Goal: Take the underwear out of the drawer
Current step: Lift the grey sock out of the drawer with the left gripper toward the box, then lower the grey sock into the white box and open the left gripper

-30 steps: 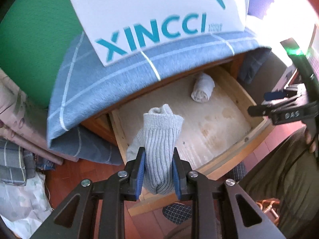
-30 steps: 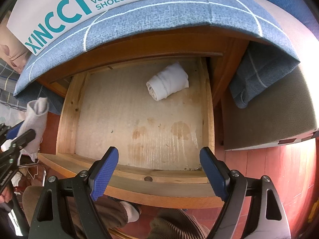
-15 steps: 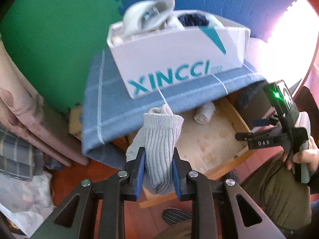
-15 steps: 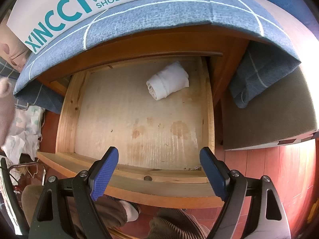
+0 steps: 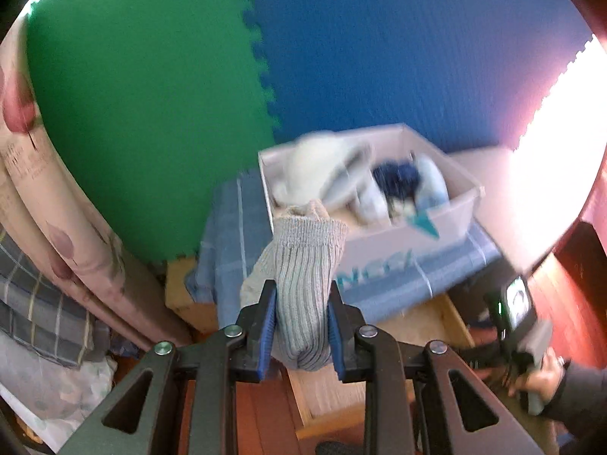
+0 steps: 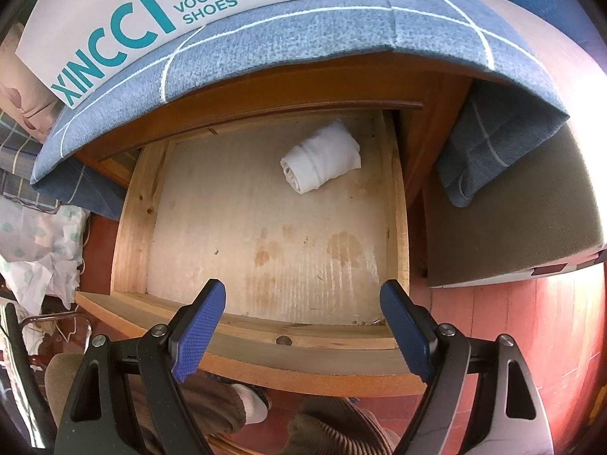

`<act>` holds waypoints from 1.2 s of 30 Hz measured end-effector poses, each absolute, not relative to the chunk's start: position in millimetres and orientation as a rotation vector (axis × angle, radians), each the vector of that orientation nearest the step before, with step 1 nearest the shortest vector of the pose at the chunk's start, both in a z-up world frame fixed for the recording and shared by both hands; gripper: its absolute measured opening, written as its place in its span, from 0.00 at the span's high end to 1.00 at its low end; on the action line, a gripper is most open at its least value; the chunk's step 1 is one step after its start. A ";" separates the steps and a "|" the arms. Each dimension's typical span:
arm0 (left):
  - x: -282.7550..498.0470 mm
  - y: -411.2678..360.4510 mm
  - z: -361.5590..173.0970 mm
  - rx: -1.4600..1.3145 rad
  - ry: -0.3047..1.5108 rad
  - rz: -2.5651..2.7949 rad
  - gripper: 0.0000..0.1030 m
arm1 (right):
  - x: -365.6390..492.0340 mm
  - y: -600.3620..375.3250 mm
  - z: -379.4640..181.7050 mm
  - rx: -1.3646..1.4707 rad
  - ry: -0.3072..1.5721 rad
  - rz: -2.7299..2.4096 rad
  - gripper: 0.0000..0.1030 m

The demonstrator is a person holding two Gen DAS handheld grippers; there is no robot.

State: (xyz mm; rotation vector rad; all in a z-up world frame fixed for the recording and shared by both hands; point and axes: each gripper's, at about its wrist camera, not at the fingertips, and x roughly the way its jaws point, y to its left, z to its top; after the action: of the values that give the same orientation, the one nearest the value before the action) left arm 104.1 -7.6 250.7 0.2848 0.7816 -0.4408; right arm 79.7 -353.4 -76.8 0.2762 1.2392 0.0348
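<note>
The wooden drawer [image 6: 129, 227] stands pulled well out from under the cabinet top, which is why its whole floor lies open to view from above. Over the drawer, a blue checked cloth [image 6: 303, 34] drapes the cabinet top and hangs down past the drawer's right side; on that cloth sits a white shoe box [image 5: 383, 254] with its lid off, already holding a jumble of pale and dark soft items, so it looks to be the place where things from the drawer are collected.

The left hand-held gripper [image 5: 301, 322] is above and to the left of the drawer, facing the shoe box, its blue pads clamped on the lower part of a grey ribbed garment [image 5: 303, 265] that stands up between them; gripped low and carried clear of the drawer, it seems bound for the box.

The right hand-held gripper [image 6: 303, 326] hangs over the drawer's front edge, its jaws wide apart with nothing between them, pointed down at the drawer floor, probably waiting its turn.

One small white rolled garment [image 6: 322, 161] lies in the drawer's far right corner, apart from both grippers; it appears to be the only piece left inside
</note>
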 end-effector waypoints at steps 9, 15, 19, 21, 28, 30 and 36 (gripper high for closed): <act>156.8 -46.5 275.8 0.284 0.737 -0.441 0.76 | 78.8 -355.9 -76.0 0.286 1.232 0.035 0.21; 182.0 -78.2 253.4 0.331 0.759 -0.452 0.76 | 78.6 -357.4 -76.0 0.292 1.232 0.039 0.21; 202.4 -94.5 224.1 0.342 0.818 -0.432 0.76 | 78.5 -357.9 -75.8 0.297 1.227 0.044 0.21; 213.8 -99.3 208.5 0.343 0.856 -0.420 0.76 | 78.5 -358.0 -76.0 0.301 1.227 0.048 0.21; 240.0 -104.0 174.1 0.335 0.929 -0.376 0.76 | 77.8 -356.7 -75.6 0.305 1.222 0.059 0.21; 245.2 -103.0 169.0 0.324 0.937 -0.363 0.76 | 78.2 -356.6 -76.3 0.308 1.224 0.061 0.21; 247.6 -107.8 159.7 0.351 0.946 -0.336 0.75 | 78.1 -356.8 -75.9 0.309 1.224 0.063 0.21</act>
State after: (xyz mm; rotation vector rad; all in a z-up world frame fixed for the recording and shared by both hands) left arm 247.6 -107.8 159.7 0.3510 0.9458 -0.3360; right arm 78.1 -356.8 -75.9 0.3091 1.2238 0.0627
